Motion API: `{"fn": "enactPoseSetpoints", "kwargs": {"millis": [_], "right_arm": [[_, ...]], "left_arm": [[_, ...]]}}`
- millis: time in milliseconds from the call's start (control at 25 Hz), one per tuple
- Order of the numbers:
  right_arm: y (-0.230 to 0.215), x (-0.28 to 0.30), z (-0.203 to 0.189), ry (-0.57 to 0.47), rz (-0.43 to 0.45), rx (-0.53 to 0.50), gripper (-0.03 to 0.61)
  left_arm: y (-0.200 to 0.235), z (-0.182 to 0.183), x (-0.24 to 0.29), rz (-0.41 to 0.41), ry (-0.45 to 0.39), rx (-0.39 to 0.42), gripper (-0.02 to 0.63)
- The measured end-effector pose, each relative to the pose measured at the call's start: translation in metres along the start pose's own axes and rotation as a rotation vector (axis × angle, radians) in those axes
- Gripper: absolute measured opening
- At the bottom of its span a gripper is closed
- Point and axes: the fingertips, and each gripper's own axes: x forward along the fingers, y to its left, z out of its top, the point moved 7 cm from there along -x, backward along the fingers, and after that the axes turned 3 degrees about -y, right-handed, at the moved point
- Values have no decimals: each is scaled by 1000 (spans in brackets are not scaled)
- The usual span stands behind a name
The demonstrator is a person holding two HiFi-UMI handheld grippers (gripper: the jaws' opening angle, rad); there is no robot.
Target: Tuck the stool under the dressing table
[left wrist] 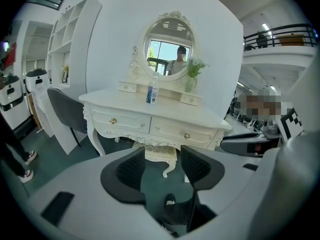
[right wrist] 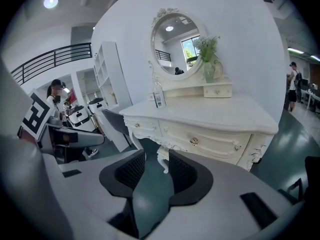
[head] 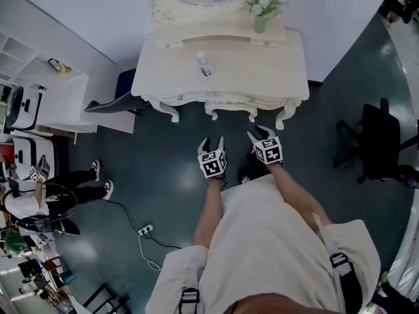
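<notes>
The white dressing table (head: pixel 275 70) stands against the wall, with an oval mirror (left wrist: pixel 169 43) on top. The white carved stool (head: pixel 230 108) sits under the table's middle, only its front edge and curved legs showing; its seat rim and a leg (left wrist: pixel 161 156) appear below the drawers in the left gripper view. Both grippers hover over the dark floor just in front of the table. My left gripper (head: pixel 213 142) is open with nothing between its pads (left wrist: pixel 131 168). My right gripper (head: pixel 257 133) is also open and empty, its jaws framing a stool leg (right wrist: pixel 162 161) farther off.
A bottle (head: pixel 204 64) and a vase of flowers (head: pixel 262 8) stand on the tabletop. A grey chair (head: pixel 114 103) and white shelving (head: pixel 59 97) are left of the table. A black office chair (head: pixel 380 142) stands right. A power strip (head: pixel 145 229) lies behind; a person (head: pixel 39 195) stands far left.
</notes>
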Motion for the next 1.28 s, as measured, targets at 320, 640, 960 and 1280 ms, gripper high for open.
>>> {"fn": "enactPoseSetpoints", "kwargs": {"millis": [320,640,960,1280], "right_arm": [[-6,-3,-7,-13,-17,15,80],[-19,-13,-12,-21,-45,56,61],[-27,-23,-22,-16,-73,83,48],[-25,-24,-25,-8,-65,101,44]], "left_arm": [[-1,-3,-6,1,-40,-10,137],[-8,-2,-7,-10,-54,2,26],[-20,-4,-9,-55,-41,6,15],[-20,-11,-10,-50,-20,26,15]]}}
